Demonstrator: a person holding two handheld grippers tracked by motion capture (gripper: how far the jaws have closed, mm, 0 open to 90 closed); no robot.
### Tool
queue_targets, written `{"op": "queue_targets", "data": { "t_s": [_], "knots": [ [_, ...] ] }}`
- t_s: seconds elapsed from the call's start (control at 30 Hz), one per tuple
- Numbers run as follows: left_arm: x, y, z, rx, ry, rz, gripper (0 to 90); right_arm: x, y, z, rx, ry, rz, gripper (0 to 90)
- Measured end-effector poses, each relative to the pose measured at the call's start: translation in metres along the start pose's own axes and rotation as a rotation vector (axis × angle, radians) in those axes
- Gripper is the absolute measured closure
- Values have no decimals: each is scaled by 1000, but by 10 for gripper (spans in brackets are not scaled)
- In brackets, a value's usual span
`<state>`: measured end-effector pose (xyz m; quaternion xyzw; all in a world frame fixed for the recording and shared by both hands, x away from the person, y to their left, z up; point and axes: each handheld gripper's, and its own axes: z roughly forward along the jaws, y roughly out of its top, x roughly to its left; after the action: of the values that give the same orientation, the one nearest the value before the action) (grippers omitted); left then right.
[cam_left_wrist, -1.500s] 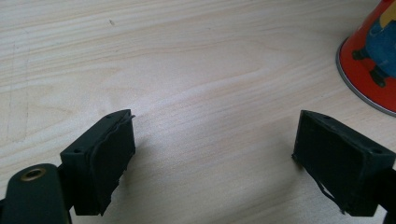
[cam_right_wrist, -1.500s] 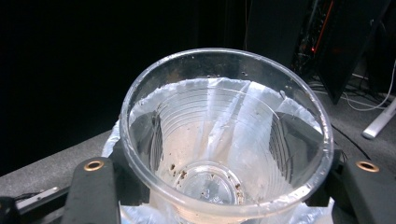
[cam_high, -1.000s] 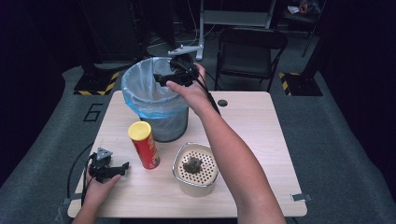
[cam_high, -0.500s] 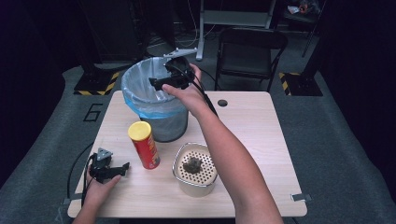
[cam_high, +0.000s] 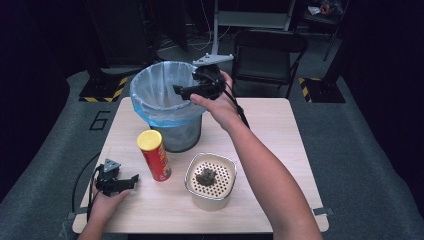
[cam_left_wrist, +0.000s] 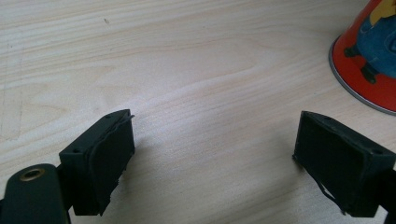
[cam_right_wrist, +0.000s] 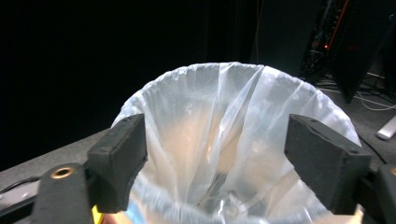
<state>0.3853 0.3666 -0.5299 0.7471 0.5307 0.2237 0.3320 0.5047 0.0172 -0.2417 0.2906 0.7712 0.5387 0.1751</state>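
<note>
1. The right gripper (cam_high: 184, 91) hangs over the mouth of the trash bin (cam_high: 165, 105), its jaws spread wide with nothing between them. In the right gripper view the gap between its fingers (cam_right_wrist: 119, 161) frames the plastic liner (cam_right_wrist: 233, 140), whose folds fall away into the bin below.
2. The left gripper (cam_high: 127, 181) rests low at the near left corner of the table (cam_high: 270, 130). Its jaws are also spread and empty, and its fingers (cam_left_wrist: 105, 158) sit just above bare wood.
3. The relation that counts: the strainer bowl (cam_high: 210, 179) with a dark clump of waste (cam_high: 205, 175) sits near the table's front edge, toward the person from the right gripper and well below it. By my reading, the right hand is the one working bin and bowl, so its next reach would be back and down to that clump.
4. The red chip can (cam_high: 154, 155) with its yellow lid stands upright between the left gripper and the bowl, just in front of the bin. Its base edge shows in the left gripper view (cam_left_wrist: 369, 60), ahead and to one side of the jaws.
5. The table is pale wood grain. A folding chair (cam_high: 270, 55) and dark floor lie beyond.
</note>
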Motion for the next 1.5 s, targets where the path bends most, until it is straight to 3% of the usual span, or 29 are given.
{"op": "queue_targets", "data": {
  "t_s": [0.2, 0.33, 0.77, 1.0, 1.2, 1.5],
  "knots": [
    [-1, -1, 1, -20, 6, -8, 117, -9, -16, -27, 0, -2, -14, 260],
    [-1, -1, 1, -12, 1, 13, 116, -14, -30, -44, -8, -9, -9, 279],
    [-3, 0, -1, -10, -7, -11, 151, -28, -79, -76, 8, -60, 6, 285],
    [0, 1, -5, -9, -48, -72, 156, -31, -101, -85, 5, -81, 8, 285],
    [-1, 4, -9, 0, -65, -71, 136, -31, -120, -93, 4, -93, 15, 277],
    [-8, 10, -18, -40, -104, -58, 114, -33, -142, -102, 1, -108, 46, 230]
  ]
}}
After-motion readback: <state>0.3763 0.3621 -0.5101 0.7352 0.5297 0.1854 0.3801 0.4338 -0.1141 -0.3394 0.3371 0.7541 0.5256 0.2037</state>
